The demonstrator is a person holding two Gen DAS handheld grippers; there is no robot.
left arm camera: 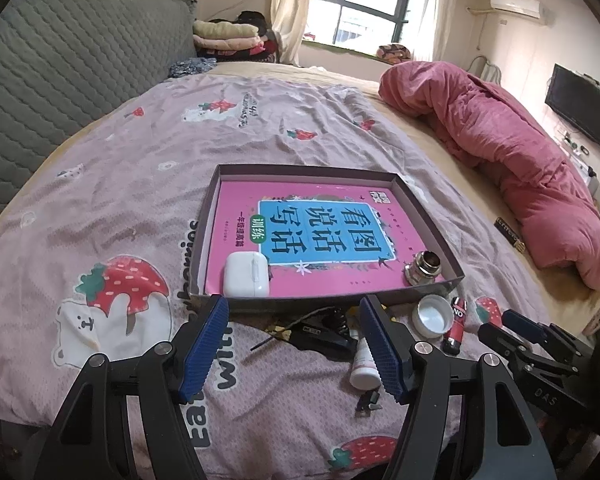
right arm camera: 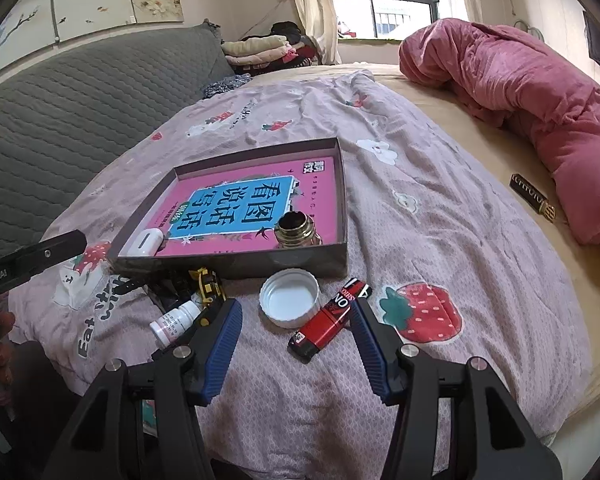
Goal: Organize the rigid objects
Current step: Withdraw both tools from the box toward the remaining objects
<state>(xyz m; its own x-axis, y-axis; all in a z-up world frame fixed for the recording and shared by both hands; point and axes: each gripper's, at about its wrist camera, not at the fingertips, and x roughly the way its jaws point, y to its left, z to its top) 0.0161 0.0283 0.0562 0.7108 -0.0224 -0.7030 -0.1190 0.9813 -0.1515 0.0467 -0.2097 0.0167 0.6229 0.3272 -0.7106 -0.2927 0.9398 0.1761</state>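
Note:
A shallow grey box (left arm camera: 432, 216) (right arm camera: 342, 184) lies on the bed with a pink book inside. A white earbud case (left arm camera: 245, 275) (right arm camera: 144, 242) and a brass cap (left arm camera: 423, 267) (right arm camera: 297, 230) sit in it. In front of the box lie a white lid (left arm camera: 433, 315) (right arm camera: 289, 298), a red-black lighter (left arm camera: 456, 324) (right arm camera: 328, 318), a small white bottle (left arm camera: 362, 364) (right arm camera: 176, 320) and a black-yellow tool (left arm camera: 320, 330) (right arm camera: 206, 286). My left gripper (left arm camera: 294, 344) is open above the tool. My right gripper (right arm camera: 296, 342) is open around the lighter.
The pink strawberry sheet (left arm camera: 112, 208) covers the bed. A rolled red duvet (left arm camera: 500, 152) (right arm camera: 520, 92) lies at the right. A dark slim case (left arm camera: 510, 232) (right arm camera: 534, 198) rests beside it. A grey quilted headboard (left arm camera: 60, 80) stands at the left.

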